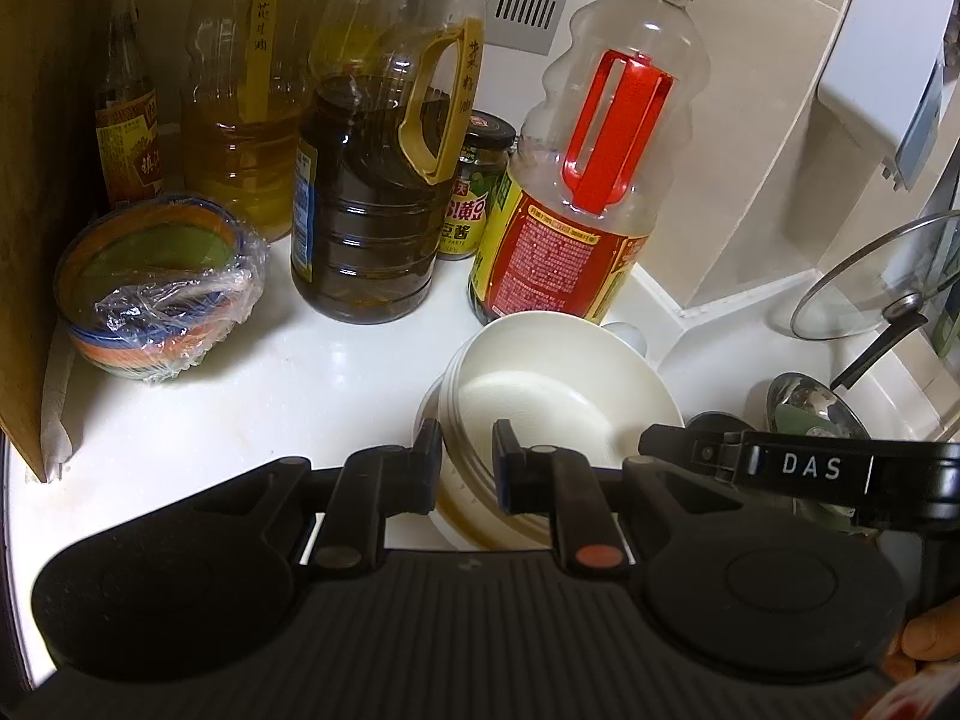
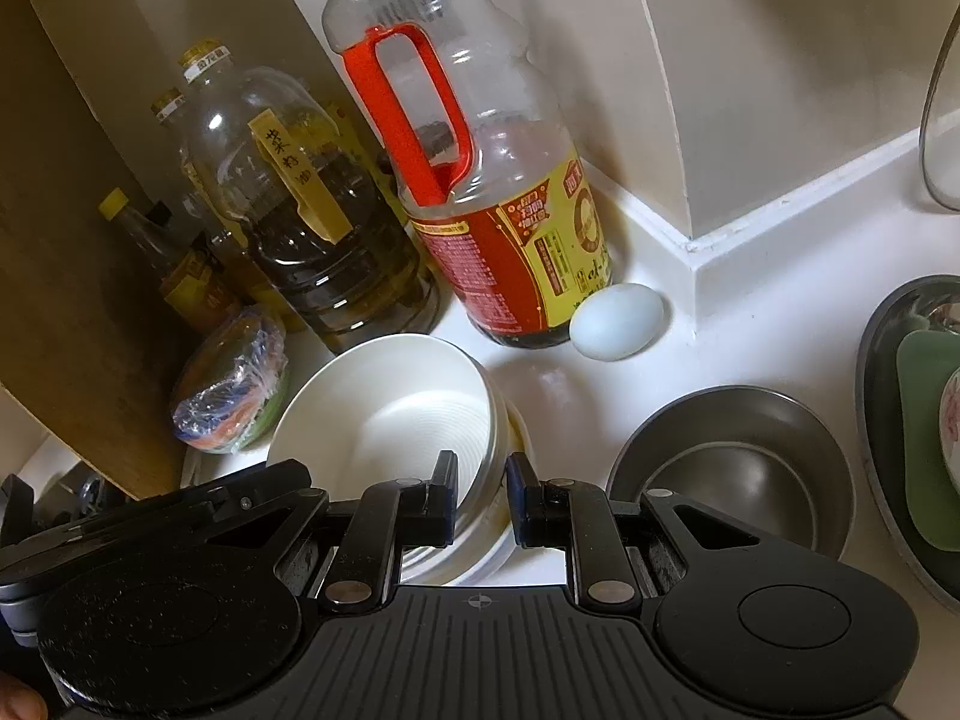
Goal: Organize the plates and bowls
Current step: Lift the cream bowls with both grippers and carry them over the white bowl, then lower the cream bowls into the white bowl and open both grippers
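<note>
Two hand-held grippers meet over a white kitchen surface (image 1: 336, 384), each clamped on the rim of a white bowl (image 1: 540, 396) that tops a short stack of white dishes at the middle of the counter. Behind the stack stands a row of large bottles: a dark oil jug (image 1: 372, 192) with a yellow handle, a paler oil jug (image 1: 240, 120) beside it, and a near-empty bottle with a red handle (image 1: 600, 180) and a red and yellow label. At the left, against a wooden board (image 1: 36, 180), sits a colourful bowl wrapped in cling film (image 1: 156, 294). To the right of the stack, in the right wrist view, rests a grey metal bowl (image 2: 738, 468), with a pale blue egg (image 2: 618, 321) lying just beside the red-handled bottle. The left hand-held gripper (image 1: 468, 444) pinches the bowl's left wall with narrow jaws; the right hand-held gripper (image 2: 483, 474) pinches the right wall in the same way. A small jar with a green label (image 1: 474, 192) stands between the dark jug and the red-handled bottle.
</note>
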